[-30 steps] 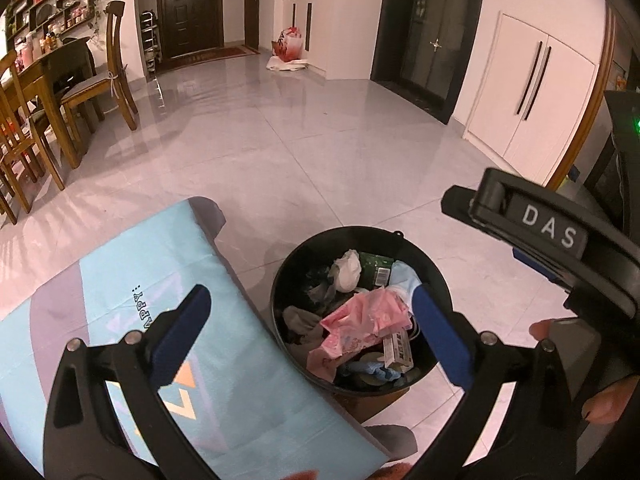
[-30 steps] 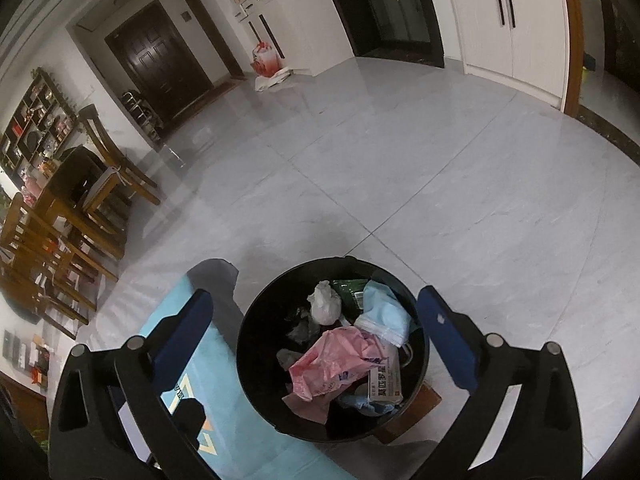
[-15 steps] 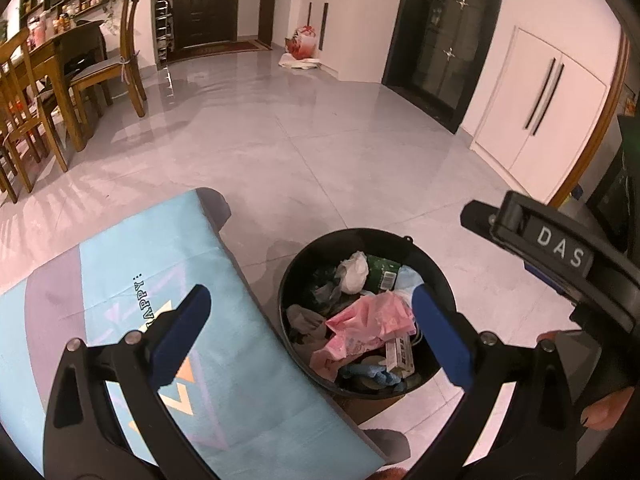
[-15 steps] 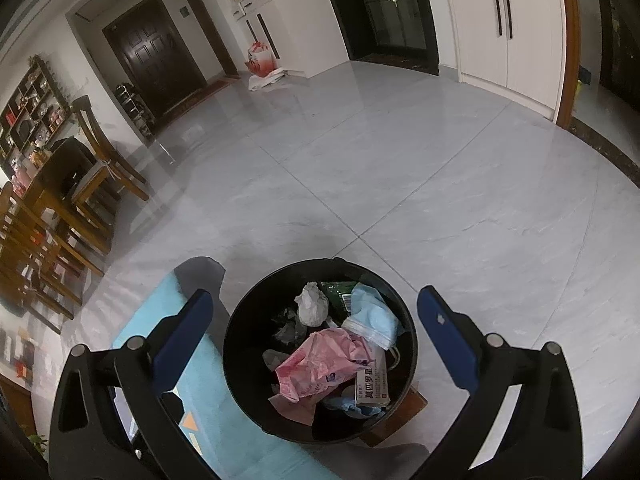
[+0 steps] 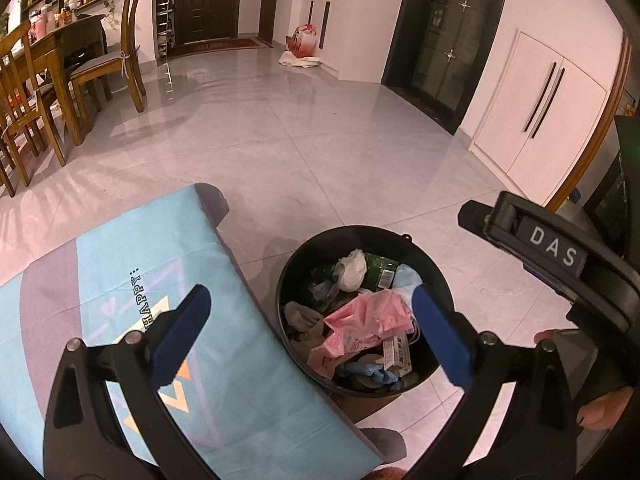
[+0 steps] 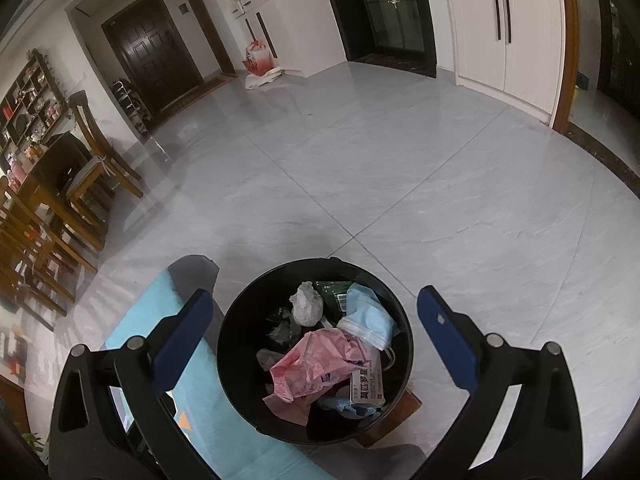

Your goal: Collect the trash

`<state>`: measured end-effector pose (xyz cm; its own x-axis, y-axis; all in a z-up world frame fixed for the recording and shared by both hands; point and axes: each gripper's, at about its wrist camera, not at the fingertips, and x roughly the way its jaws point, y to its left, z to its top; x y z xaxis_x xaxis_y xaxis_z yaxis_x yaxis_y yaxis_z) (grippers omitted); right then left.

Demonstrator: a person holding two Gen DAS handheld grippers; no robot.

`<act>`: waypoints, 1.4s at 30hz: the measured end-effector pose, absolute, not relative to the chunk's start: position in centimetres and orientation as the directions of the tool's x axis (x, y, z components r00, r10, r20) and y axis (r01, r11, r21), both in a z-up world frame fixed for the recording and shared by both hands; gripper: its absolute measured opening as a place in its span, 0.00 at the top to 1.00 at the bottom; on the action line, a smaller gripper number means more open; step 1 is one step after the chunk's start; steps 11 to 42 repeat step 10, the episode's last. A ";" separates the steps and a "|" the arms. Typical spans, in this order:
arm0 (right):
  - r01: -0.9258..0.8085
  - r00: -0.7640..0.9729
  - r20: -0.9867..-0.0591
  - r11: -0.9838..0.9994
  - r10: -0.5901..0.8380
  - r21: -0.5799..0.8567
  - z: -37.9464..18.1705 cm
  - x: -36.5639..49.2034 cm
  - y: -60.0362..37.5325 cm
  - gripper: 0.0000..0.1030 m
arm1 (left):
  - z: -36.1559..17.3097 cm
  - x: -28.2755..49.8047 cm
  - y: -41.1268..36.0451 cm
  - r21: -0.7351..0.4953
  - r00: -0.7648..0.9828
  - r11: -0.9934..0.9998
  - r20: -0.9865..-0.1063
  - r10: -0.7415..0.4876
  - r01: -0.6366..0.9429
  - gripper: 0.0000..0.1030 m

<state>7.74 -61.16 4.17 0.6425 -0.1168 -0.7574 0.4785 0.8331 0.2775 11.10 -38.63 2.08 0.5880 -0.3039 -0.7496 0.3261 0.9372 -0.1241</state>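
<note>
**Both grippers spread wide above the full bin**

Here, the left gripper (image 5: 308, 320) and right gripper (image 6: 316, 320) hang with blue fingers far apart, gripping nothing. Below them the round black plastic trash bin (image 6: 240, 336) stands on the grey tiled floor (image 6: 400, 184), just beside a light-blue patterned mat (image 5: 120, 280). Inside lie a crumpled pink plastic bag (image 6: 316, 364), a pale-blue face mask (image 6: 368, 316) and a white paper wad (image 6: 306, 304).

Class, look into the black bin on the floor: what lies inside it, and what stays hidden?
Inside the black bin: a crumpled white tissue, a blue face mask, a pink plastic bag, a printed carton and green packaging. Whatever lies beneath this pile, and the bin's bottom, is covered.
</note>
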 end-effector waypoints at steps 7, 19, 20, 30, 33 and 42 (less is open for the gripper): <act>0.481 0.638 -0.759 0.835 -0.125 0.267 4.1 7.7 -61.0 0.03 | 2.1 11.0 -38.6 -0.123 0.590 0.938 -0.749 -0.302 0.324 0.03; 0.483 0.637 -0.761 0.835 -0.127 0.264 4.1 7.7 -61.1 0.03 | 2.0 10.9 -38.6 -0.120 0.588 0.937 -0.750 -0.302 0.328 0.03; 0.483 0.637 -0.761 0.835 -0.127 0.264 4.1 7.7 -61.1 0.03 | 2.0 10.9 -38.6 -0.120 0.588 0.937 -0.750 -0.302 0.328 0.03; 0.483 0.637 -0.761 0.835 -0.127 0.264 4.1 7.7 -61.1 0.03 | 2.0 10.9 -38.6 -0.120 0.588 0.937 -0.750 -0.302 0.328 0.03; 0.483 0.637 -0.761 0.835 -0.127 0.264 4.1 7.7 -61.1 0.03 | 2.0 10.9 -38.6 -0.120 0.588 0.937 -0.750 -0.302 0.328 0.03; 0.483 0.637 -0.761 0.835 -0.127 0.264 4.1 7.7 -61.1 0.03 | 2.0 10.9 -38.6 -0.120 0.588 0.937 -0.750 -0.302 0.328 0.03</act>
